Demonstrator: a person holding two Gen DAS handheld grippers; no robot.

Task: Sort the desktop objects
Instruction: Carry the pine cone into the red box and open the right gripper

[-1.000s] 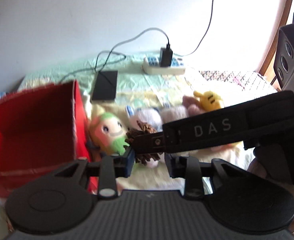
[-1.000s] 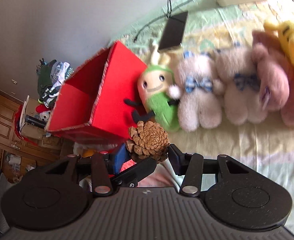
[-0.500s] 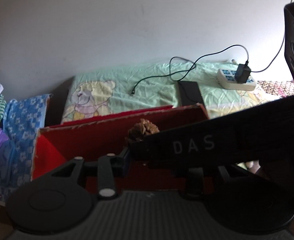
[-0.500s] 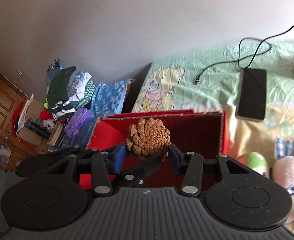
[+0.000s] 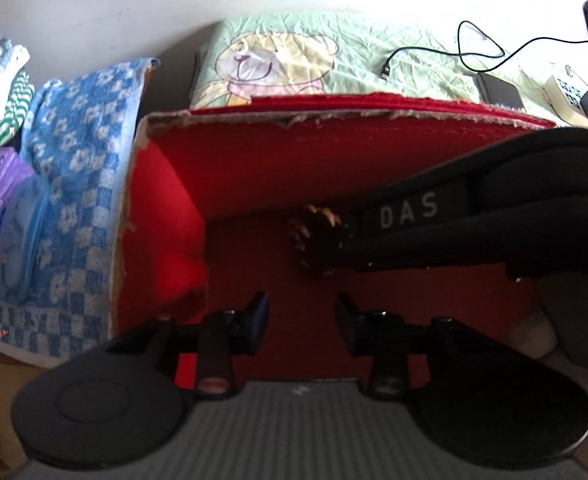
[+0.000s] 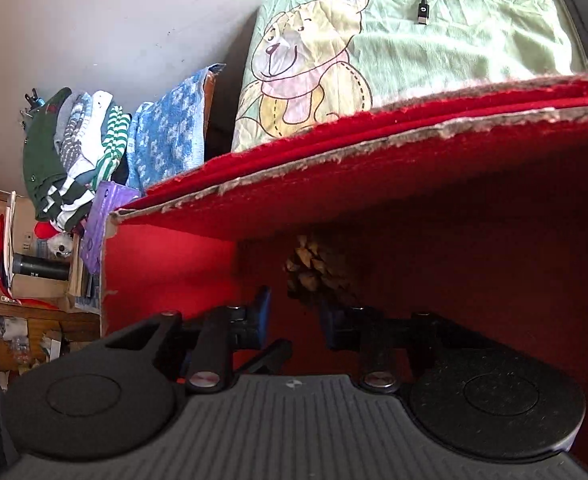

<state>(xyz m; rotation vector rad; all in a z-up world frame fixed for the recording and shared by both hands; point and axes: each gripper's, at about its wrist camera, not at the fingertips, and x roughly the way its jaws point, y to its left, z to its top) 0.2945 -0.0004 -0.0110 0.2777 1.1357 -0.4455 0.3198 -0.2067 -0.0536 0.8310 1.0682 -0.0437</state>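
**Pine cone inside the red box**

Left wrist view: your left gripper (image 5: 300,312), jaws just widening, stands open and empty; the pine cone (image 5: 318,240) sits at 12 o'clock inside the red box (image 5: 253,168).

Right wrist view: your right gripper (image 6: 294,316), jaws just narrowed, holds nothing; pine cone (image 6: 314,268) lies just beyond.

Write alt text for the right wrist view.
The right claw, its jaws having just been closing with nothing between them, points down into a red box; a pine cone lies inside just past its fingertips. Behind the box are a green bear-print sheet and piled clothes.
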